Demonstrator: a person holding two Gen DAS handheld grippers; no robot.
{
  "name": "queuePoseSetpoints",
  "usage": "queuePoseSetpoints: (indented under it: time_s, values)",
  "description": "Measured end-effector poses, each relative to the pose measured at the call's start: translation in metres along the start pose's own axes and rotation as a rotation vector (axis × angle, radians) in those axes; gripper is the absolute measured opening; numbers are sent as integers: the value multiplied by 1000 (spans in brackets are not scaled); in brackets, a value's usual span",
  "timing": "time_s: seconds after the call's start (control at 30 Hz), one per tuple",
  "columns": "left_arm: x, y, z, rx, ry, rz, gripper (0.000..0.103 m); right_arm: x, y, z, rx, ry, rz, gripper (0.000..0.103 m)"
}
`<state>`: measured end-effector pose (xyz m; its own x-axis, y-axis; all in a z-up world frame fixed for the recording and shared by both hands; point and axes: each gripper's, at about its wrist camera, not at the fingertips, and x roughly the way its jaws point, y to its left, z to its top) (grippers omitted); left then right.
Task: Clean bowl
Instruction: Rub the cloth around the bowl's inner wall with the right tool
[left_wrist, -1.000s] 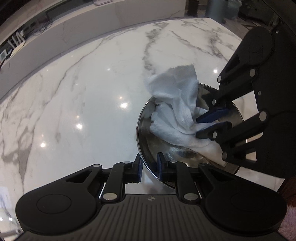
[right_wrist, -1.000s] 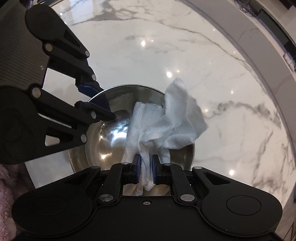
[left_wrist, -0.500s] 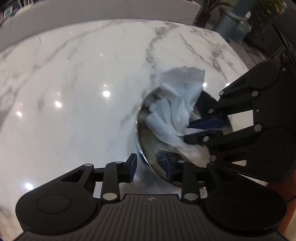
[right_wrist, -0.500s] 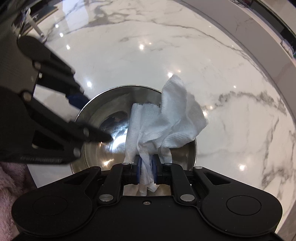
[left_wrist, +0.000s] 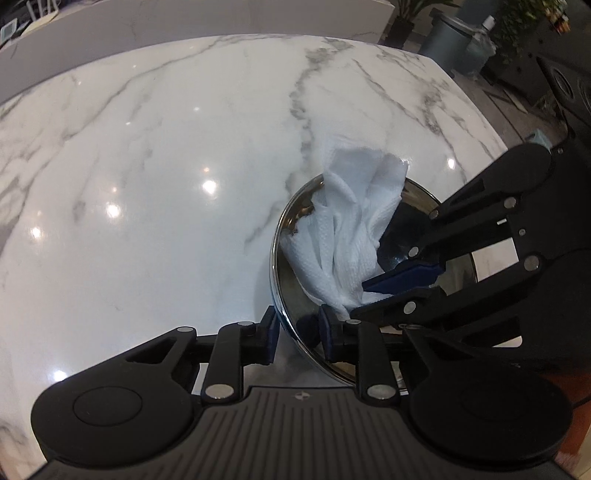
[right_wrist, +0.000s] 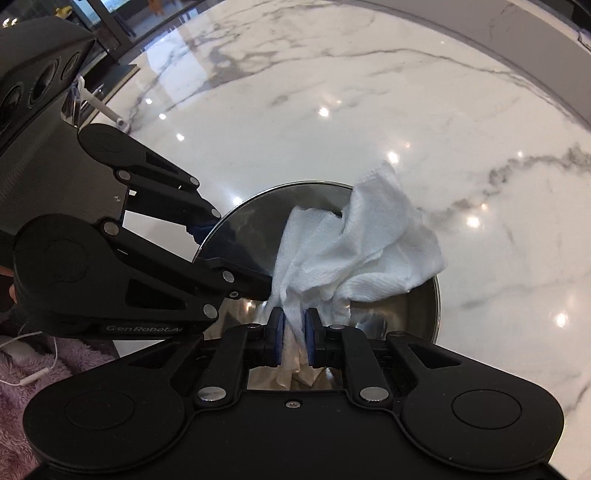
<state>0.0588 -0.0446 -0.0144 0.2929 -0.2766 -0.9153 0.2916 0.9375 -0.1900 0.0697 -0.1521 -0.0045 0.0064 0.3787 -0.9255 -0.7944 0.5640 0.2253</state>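
Wiping is what your right gripper looks set up for: its blue pads are clamped on a bunched white paper towel, whose loose bulk fans out toward 1 o'clock and drapes over the far rim of the steel bowl. That bowl sits on the marble counter, directly ahead of the right gripper at 12 o'clock.

Your left gripper straddles the bowl's near-left rim, one pad outside the wall and one inside, with a gap showing; it brackets the rim without visibly pinching it. From the left wrist view the bowl lies at about 1 o'clock and the towel stands up out of it.

Any wiping turns on the right side, since the towel hangs from those jaws into the basin. How much of the inside is already clean, I cannot tell.
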Motion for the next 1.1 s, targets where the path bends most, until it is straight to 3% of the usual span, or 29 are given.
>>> queuePoseSetpoints:
  time_s: [0.5, 0.6, 0.77, 0.93, 1.0, 1.1]
  values:
    - [-3, -18, 10, 195, 0, 121, 17, 6, 40, 1, -351, 96, -367, 10]
    - [-3, -18, 12, 201, -5, 137, 17, 3, 39, -3, -343, 96, -367, 10]
    - [-5, -9, 8, 97, -25, 103, 20, 6, 34, 4, -269, 79, -332, 12]
    - [-4, -2, -2, -35, 15, 45, 45, 2, 28, 4, -204, 61, -300, 12]
    - [-3, 0, -5, -72, 25, 8, 44, 1, 27, 3, -190, 57, -291, 13]
    - [-3, 0, -8, -77, 27, 13, 41, -2, 26, 2, -169, 49, -263, 13]
